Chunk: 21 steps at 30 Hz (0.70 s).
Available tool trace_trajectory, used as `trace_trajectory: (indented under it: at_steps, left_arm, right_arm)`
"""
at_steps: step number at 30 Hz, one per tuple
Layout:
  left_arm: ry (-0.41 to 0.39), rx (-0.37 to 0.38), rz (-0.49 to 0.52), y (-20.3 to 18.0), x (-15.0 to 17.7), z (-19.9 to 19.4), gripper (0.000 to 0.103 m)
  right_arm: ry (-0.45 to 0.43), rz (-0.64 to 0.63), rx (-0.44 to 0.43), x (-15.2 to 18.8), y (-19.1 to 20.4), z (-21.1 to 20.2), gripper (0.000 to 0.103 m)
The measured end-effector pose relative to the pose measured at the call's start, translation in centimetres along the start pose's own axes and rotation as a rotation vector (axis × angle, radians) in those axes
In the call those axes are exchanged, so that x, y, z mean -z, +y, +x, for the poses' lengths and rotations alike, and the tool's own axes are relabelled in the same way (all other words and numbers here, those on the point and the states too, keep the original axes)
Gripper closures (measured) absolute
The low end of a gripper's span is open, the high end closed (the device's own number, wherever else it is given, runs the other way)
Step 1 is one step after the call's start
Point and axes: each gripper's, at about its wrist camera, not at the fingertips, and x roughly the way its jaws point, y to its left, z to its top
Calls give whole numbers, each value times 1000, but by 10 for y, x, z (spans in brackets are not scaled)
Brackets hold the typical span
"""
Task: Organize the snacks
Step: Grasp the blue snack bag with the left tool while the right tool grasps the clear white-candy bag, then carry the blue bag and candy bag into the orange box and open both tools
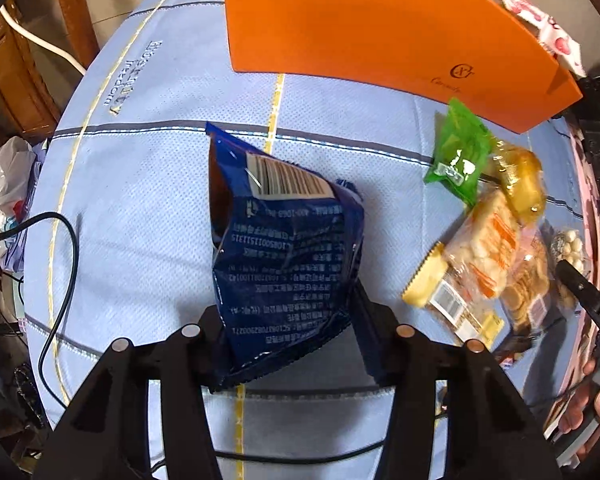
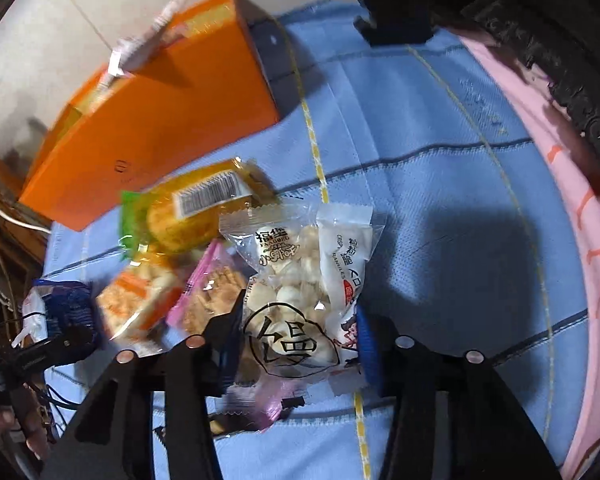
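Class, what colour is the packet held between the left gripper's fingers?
Dark blue with pale print and a white barcode panel: the blue packet, clearest in the left wrist view.

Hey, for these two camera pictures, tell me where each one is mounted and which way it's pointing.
Left wrist: on the left gripper, facing steeply down at the blue snack bag it pinches; the person's other hand shows.
Right wrist: on the right gripper, facing down at the clear bag of white puffs between its fingers.
Shared: orange box, blue tablecloth, green packet.
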Motion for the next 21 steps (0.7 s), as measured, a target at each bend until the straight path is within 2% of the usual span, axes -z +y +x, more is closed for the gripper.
trace_trajectory:
  at_steps: [2,6,15,21]
  left_arm:
    - [-13,9,5,4,5,-10,55]
    - [-35,20,3,12,13,-27,55]
    - [-87,49,19,26,24,-65,56]
    - [-140,80,35,1,11,-85,57]
  right_arm:
    - [-26,-13,-25,6,0,-15,55]
    - [-82,-60,-22,18,2,-44,55]
    - [-134,-97,-58,25,10,-75,55]
    - [-199,-163,-101,17,33,-101,55]
